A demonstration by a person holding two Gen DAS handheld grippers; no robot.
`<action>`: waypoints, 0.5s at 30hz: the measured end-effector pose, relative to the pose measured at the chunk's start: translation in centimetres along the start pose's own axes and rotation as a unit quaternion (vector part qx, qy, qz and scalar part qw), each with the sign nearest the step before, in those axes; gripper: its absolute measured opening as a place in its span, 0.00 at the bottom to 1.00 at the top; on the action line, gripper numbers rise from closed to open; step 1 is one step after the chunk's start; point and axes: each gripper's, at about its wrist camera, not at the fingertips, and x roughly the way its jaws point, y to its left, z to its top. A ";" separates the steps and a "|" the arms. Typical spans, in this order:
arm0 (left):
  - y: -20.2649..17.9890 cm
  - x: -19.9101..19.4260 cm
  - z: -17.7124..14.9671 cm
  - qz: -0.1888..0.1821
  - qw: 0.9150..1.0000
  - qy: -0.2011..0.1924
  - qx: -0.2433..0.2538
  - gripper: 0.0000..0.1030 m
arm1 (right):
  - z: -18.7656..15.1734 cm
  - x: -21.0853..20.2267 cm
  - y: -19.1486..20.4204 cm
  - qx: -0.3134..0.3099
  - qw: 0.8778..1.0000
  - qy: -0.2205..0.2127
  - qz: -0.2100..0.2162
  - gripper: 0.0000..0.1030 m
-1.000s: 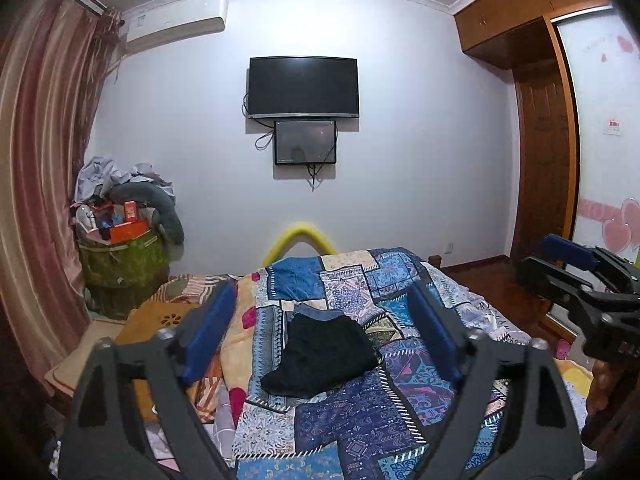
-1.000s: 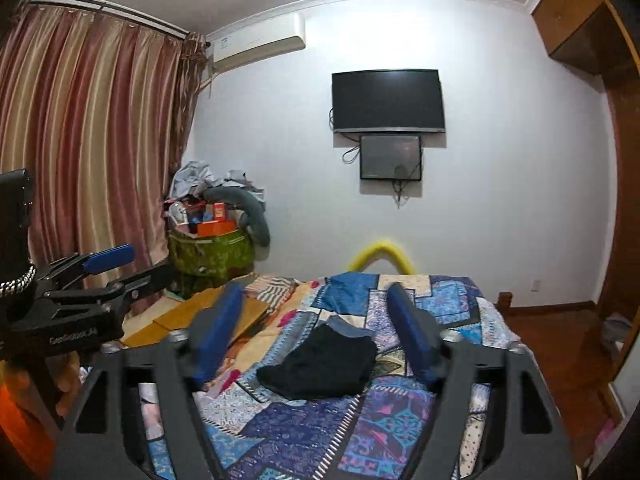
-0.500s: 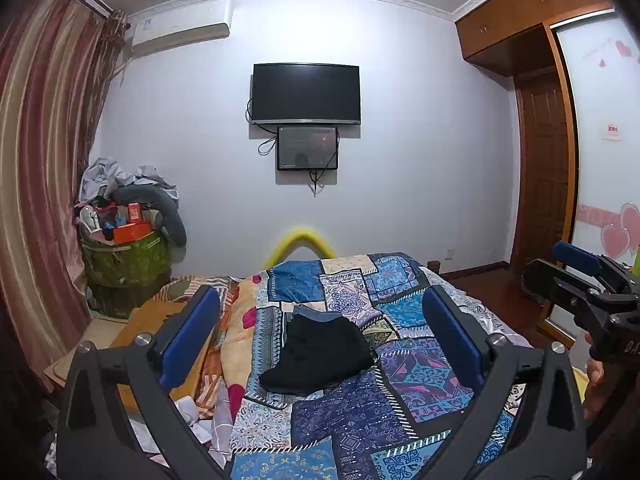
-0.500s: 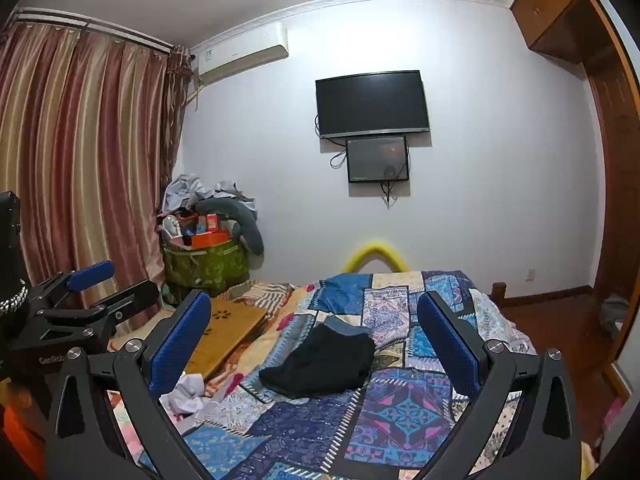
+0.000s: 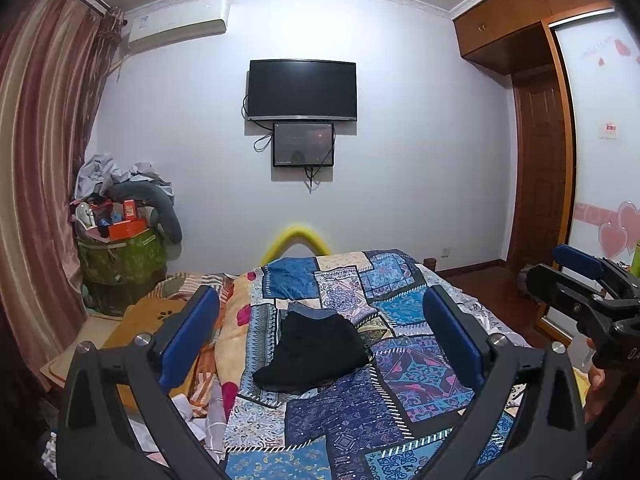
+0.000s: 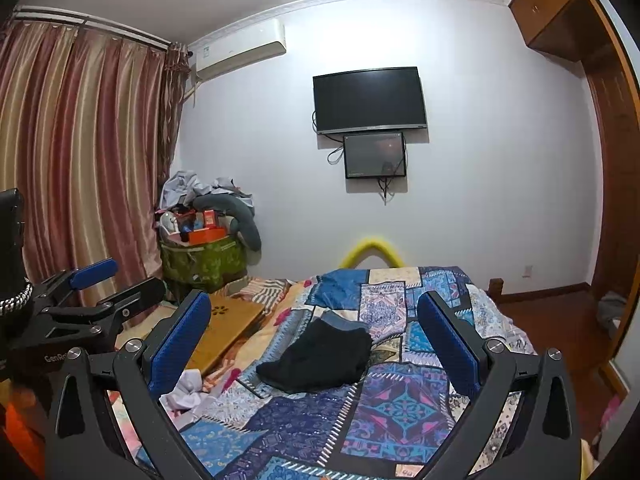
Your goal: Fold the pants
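Dark pants (image 5: pixel 316 350) lie folded in a compact bundle on the patchwork quilt (image 5: pixel 404 392) of the bed; they also show in the right wrist view (image 6: pixel 320 356). My left gripper (image 5: pixel 320 336) is open and empty, held above the near part of the bed, well short of the pants. My right gripper (image 6: pixel 316 338) is open and empty, likewise back from the pants. Each gripper shows at the edge of the other's view: the right one (image 5: pixel 588 280) and the left one (image 6: pixel 104 284).
A wooden lap desk (image 6: pixel 228 328) lies left of the bed. A green hamper (image 5: pixel 120 264) piled with clothes stands by the curtain (image 6: pixel 80 160). A TV (image 5: pixel 302 90) hangs on the far wall. A wardrobe (image 5: pixel 540 152) stands at right.
Both grippers have opened wider and pulled back a little from the bed. The pants have not moved.
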 end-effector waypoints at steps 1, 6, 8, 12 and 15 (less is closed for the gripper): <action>0.1 0.0 0.0 -0.001 1.000 0.001 -0.002 1.00 | 0.0 0.0 0.0 0.000 1.000 0.000 -0.001 1.00; 0.3 0.2 0.0 -0.002 1.000 0.003 -0.005 1.00 | -0.1 0.0 -0.2 0.003 1.000 0.004 -0.002 1.00; 0.4 0.3 0.0 -0.002 1.000 0.004 -0.007 1.00 | -0.1 -0.1 -0.2 0.004 1.000 0.005 -0.003 1.00; 0.5 0.3 0.0 -0.002 1.000 0.004 -0.006 1.00 | -0.1 -0.1 -0.1 0.004 1.000 0.009 -0.003 1.00; 0.4 0.4 0.0 -0.001 1.000 0.004 -0.005 1.00 | -0.1 -0.1 -0.1 0.004 1.000 0.010 -0.004 1.00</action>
